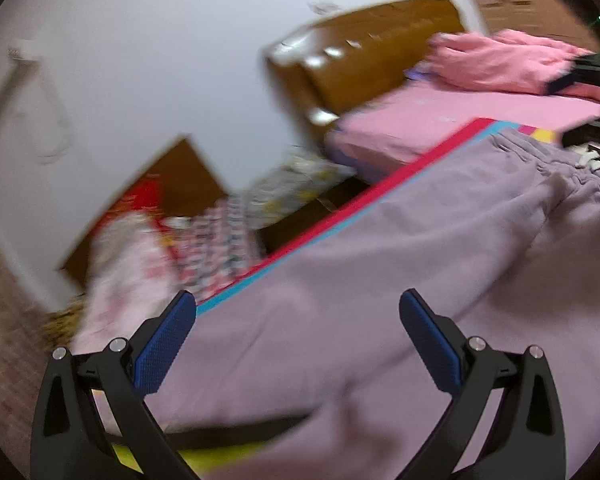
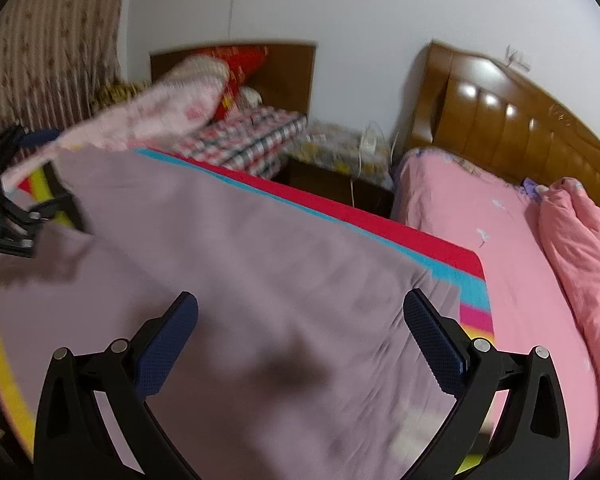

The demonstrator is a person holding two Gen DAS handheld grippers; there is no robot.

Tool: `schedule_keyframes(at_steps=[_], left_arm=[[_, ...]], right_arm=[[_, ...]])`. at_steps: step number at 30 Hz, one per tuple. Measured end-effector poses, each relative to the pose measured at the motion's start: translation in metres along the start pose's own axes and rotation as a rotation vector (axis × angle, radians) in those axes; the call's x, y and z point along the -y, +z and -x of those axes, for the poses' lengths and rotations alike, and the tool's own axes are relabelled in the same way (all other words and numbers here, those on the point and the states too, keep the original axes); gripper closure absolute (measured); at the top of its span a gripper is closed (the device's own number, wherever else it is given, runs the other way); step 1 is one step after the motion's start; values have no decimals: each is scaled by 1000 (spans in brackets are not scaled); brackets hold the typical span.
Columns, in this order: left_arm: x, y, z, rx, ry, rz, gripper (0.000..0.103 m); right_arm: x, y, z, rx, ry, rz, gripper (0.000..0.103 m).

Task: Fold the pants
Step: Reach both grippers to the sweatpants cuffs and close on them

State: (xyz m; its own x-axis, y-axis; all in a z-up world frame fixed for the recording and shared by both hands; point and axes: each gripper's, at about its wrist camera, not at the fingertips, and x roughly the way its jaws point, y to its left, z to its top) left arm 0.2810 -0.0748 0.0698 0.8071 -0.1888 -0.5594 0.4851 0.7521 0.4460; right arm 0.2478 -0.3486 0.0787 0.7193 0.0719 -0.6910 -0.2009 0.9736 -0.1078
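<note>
The pants (image 1: 380,300) lie lengthwise between both spread, empty grippers, waistband (image 1: 560,168) toward the right gripper (image 2: 300,324), legs under the left gripper (image 1: 298,320).

The right gripper (image 2: 300,320) is hovering over the mauve pants (image 2: 220,280), its blue-padded fingers (image 2: 168,344) standing wide apart with nothing between them. The pants are lying spread flat across a mat with red, turquoise and yellow stripes (image 2: 440,256). At the left edge the left gripper (image 2: 20,216) is showing dark and blurred beside the pants' far end; whether it is gripping cannot be told. Beside the mat a pink bedsheet (image 2: 500,264) is stretching toward a glossy wooden headboard (image 2: 500,120), with a rumpled pink quilt (image 2: 580,248) lying on it. A checked blanket (image 2: 252,140) is sitting beyond the mat.
</note>
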Motion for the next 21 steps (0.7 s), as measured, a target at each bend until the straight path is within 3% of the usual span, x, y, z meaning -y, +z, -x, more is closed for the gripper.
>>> schedule_keyframes(at_steps=[2,5,6,9,13,14,16,17,18,19,20,21], left_arm=[[-18,12,-59,-169,-199,82,1],[-52,23,-120,-230,-486,298,2],[-60,26,-134,-236,-516,330,2],[-78,39,-178,-245,-476,293,2],[-75,52,-225,-292,-495,187,2],[-72,54,-233,-294,-503,158,2],[-70,54,-240,-292,-537,121,2],[-70,56,-246,-289,-558,101,2],[-70,58,-247,-285,-568,92,2],[-69,59,-250,-284,-578,85,2],[-69,61,-253,-282,-586,78,2],[-69,62,-257,-280,-601,73,2]], right_arm=[[22,14,-42,-77,31,16,4],[56,31,-100,-149,103,21,4],[64,35,-112,-161,118,20,4],[89,43,-146,-196,191,-15,4],[96,48,-182,-274,240,11,9],[96,45,-192,-313,270,29,17],[99,43,-193,-285,327,19,26],[97,44,-190,-272,339,20,39],[99,42,-187,-259,354,15,62],[103,40,-181,-244,362,8,77],[99,39,-174,-215,353,23,85],[94,37,-158,-169,334,52,87]])
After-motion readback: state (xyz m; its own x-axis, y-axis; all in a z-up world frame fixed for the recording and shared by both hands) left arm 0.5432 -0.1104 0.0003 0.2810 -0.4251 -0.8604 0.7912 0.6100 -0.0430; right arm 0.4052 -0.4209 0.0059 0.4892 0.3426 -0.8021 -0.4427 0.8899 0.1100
